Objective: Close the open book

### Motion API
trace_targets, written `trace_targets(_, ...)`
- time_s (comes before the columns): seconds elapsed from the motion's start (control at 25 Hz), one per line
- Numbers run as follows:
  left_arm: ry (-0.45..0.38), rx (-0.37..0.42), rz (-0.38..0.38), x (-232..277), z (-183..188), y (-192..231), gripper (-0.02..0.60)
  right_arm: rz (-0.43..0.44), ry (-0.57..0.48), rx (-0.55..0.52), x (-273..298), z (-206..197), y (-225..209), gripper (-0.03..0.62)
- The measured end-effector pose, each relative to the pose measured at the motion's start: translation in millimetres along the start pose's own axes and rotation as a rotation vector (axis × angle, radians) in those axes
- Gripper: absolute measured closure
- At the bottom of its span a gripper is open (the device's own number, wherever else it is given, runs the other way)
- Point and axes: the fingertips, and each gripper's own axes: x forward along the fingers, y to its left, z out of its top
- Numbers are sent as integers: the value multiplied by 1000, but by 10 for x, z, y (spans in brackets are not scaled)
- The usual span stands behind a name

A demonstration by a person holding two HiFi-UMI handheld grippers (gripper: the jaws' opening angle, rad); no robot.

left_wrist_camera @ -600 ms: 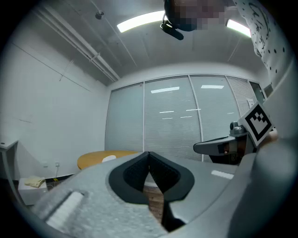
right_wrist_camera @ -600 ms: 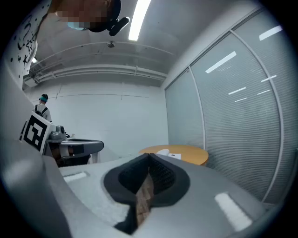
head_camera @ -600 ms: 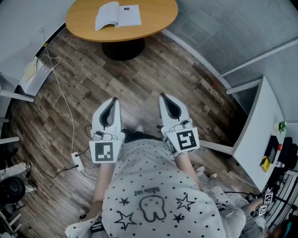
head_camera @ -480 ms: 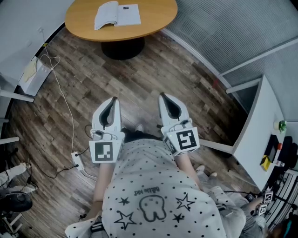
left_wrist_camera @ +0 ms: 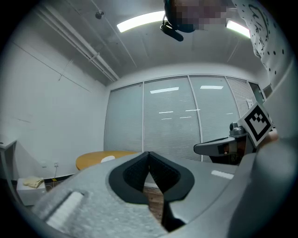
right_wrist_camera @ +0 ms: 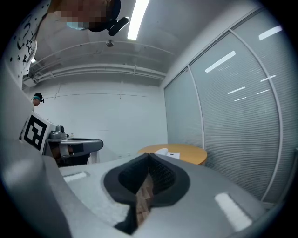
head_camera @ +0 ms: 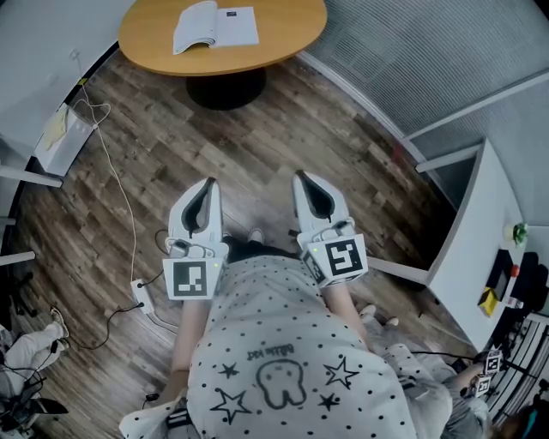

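Head view: open book (head_camera: 215, 27) faces up; long axis runs left-right.

round wooden table (head_camera: 292, 33) – well ahead | power strip (head_camera: 141, 297) – on wood floor (head_camera: 283, 129)

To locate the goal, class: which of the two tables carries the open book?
The round wooden table at the head view's top bears the open book; the white table at right holds only small items.
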Motion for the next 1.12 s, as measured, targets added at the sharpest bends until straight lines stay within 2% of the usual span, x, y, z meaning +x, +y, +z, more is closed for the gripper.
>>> trace_targets(0.52,19,2,-45,152,-18,19,571,-30,55,40,26,-162,-216,589)
trace_targets(0.68,50,-5,-29,256,-137,237,572,-38,80,41,197,-222,-267,590)
trace_targets(0.88,38,-22,-36,602,-146,514,572,-54,107,46,551,-246,-391,590)
trace_targets(1.12,52,-14,-50,1132,-101,1040,572,-54,85,35,1276,12,-433,589)
